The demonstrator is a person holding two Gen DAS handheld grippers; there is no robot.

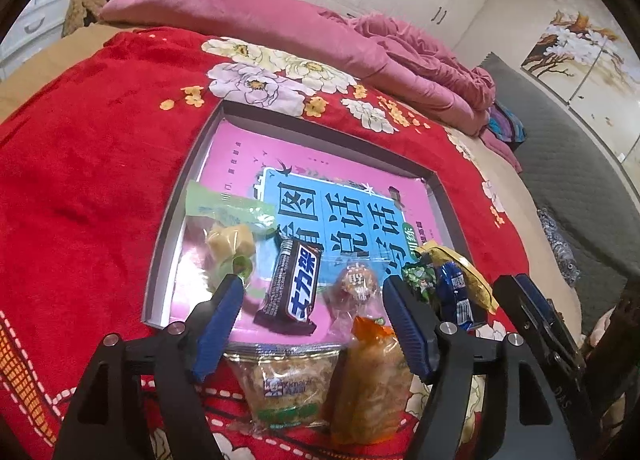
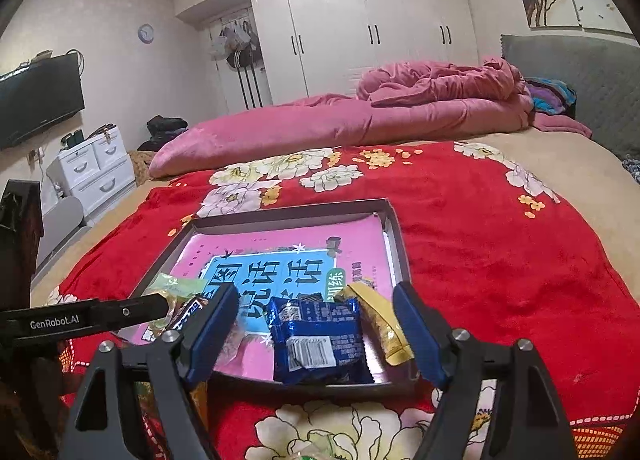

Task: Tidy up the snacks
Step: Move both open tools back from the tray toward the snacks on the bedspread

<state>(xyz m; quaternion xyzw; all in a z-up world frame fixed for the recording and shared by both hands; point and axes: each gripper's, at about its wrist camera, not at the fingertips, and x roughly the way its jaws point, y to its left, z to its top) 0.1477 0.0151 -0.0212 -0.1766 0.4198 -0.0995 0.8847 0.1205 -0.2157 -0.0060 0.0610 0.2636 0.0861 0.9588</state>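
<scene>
Six snacks are being kept in one tray (image 1: 160, 260) on the bed (image 2: 500, 260); two packets (image 1: 288, 384) are lying before it. Both left tongs (image 1: 314, 316) and right tongs (image 2: 316, 334) are being held released.

Two hand-held grippers are in view: the left hand-held gripper (image 1: 314, 312) and the right hand-held gripper (image 2: 316, 324).

One shallow tray (image 1: 182, 164) lies on the bed, with one pink book (image 1: 248, 152) inside it.

Snacks inside the tray, six:
- one green packet with pale cubes (image 1: 228, 228)
- one dark Snickers bar (image 1: 292, 288)
- one round clear-wrapped sweet (image 1: 356, 280)
- one small green-patterned packet (image 1: 418, 274)
- one blue packet (image 2: 316, 336)
- one yellow packet (image 2: 384, 320)

Snacks outside the tray's near edge, two:
- one clear packet with a green band (image 1: 284, 384)
- one orange packet (image 1: 372, 376)

One red floral blanket (image 2: 500, 240) and one pink quilt (image 2: 340, 120) cover the bed.
</scene>
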